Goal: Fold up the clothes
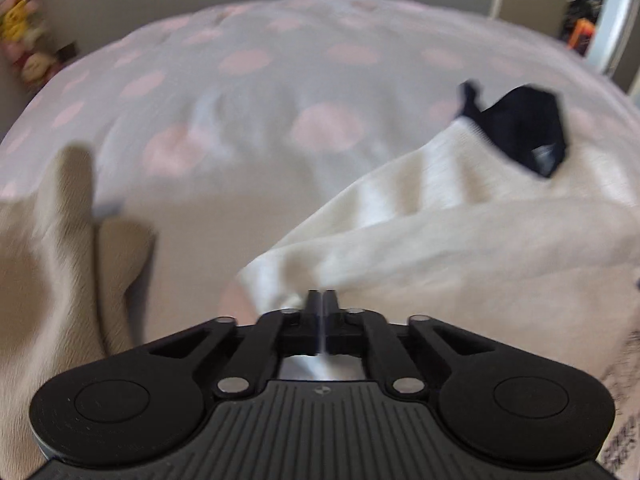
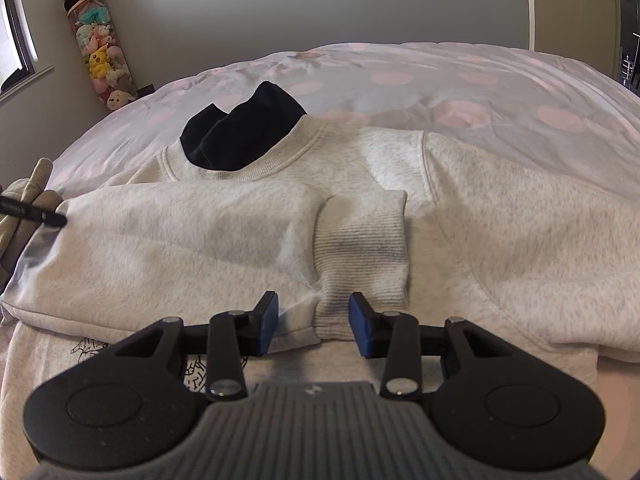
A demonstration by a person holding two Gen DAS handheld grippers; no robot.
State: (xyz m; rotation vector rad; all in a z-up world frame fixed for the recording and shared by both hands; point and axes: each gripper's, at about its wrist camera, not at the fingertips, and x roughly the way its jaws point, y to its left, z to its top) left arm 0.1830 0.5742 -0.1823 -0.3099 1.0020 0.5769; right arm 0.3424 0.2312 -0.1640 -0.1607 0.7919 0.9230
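A pale grey sweatshirt (image 2: 192,248) lies on the bed, collar (image 2: 240,168) toward the far side. One sleeve is folded across its body, and the ribbed cuff (image 2: 360,256) ends between my fingers. My right gripper (image 2: 314,322) stands open, blue pads either side of the cuff's lower end. A dark navy garment (image 2: 240,132) rests at the collar. My left gripper (image 1: 322,300) is shut on a fold of the sweatshirt (image 1: 440,240) at its left edge. Its black tip (image 2: 36,213) shows in the right wrist view. The left wrist view is blurred.
The bed's duvet (image 2: 440,80) is white with pink dots. A beige cloth item (image 1: 68,240) lies at the sweatshirt's left. A printed garment (image 2: 88,350) lies under the near hem. A clear tube of plush toys (image 2: 104,52) stands by the far-left wall.
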